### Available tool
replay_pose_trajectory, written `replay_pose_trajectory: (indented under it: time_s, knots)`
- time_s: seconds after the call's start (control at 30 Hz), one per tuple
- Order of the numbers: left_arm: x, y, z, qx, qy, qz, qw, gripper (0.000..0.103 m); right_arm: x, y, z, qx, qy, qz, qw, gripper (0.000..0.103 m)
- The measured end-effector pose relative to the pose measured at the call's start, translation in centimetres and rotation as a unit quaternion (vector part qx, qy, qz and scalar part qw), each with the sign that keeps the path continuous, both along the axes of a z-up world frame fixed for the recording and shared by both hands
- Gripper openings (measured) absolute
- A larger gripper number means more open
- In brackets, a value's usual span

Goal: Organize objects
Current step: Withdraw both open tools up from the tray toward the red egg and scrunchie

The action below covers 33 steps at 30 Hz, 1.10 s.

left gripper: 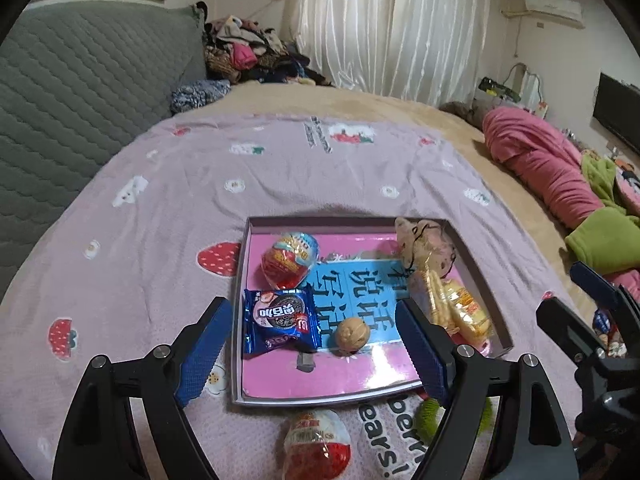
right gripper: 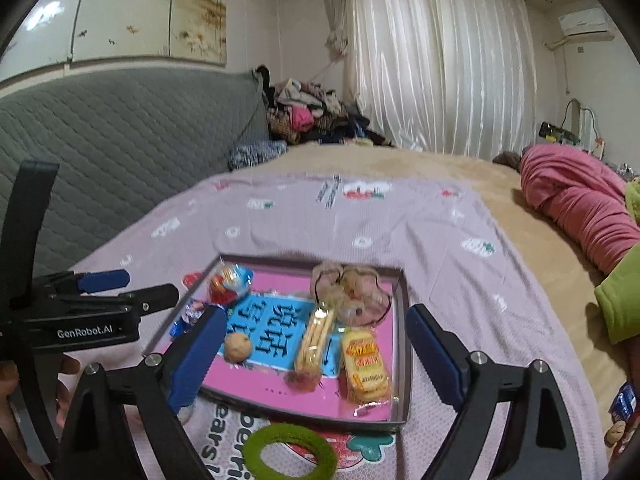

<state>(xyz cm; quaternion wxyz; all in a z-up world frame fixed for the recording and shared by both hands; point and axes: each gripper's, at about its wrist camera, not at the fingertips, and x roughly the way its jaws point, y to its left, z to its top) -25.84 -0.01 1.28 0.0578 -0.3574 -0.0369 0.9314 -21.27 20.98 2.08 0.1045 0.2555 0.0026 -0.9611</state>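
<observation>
A shallow pink tray (left gripper: 360, 394) (right gripper: 404, 360) lies on the bed. It holds a red foil egg (left gripper: 289, 258) (right gripper: 228, 282), a blue cookie pack (left gripper: 282, 318), a walnut (left gripper: 351, 333) (right gripper: 237, 347), yellow cracker packs (left gripper: 460, 308) (right gripper: 365, 364) and a pink scrunchie (left gripper: 426, 242) (right gripper: 350, 286). A second foil egg (left gripper: 316, 442) and a green ring (left gripper: 430, 414) (right gripper: 290, 454) lie on the blanket in front of the tray. My left gripper (left gripper: 316, 354) is open and empty over the tray's near edge. My right gripper (right gripper: 316, 360) is open and empty above the tray.
The pink strawberry blanket (left gripper: 160, 208) covers the bed. A grey quilted headboard (left gripper: 80, 80) is at the left. Piled clothes (left gripper: 248, 52) lie at the back; pink and green bedding (left gripper: 560, 184) at the right. A blue packet (right gripper: 624, 402) lies at the right edge.
</observation>
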Motion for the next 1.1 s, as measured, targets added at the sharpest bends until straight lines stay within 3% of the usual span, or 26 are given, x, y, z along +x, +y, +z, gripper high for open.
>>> replay_pose_trajectory:
  time_s: [0.27,0.67,1.1]
  knots:
    - [3.2,-0.6,1.8,0.001,0.019,0.013,0.9997,0.084,3.0,0.0,3.0,-0.014,0.052,0.004,0.999,0.1]
    - [7.0,-0.9,2.8,-0.027,0.038,0.029,0.9985,0.084,6.9,-0.3,6.2,-0.011,0.087,0.004,0.996,0.102]
    - [12.4,-1.6,3.5,-0.015,0.019,0.029,0.9993,0.084,10.6,0.8,4.8,0.001,0.016,-0.025,1.0,0.102]
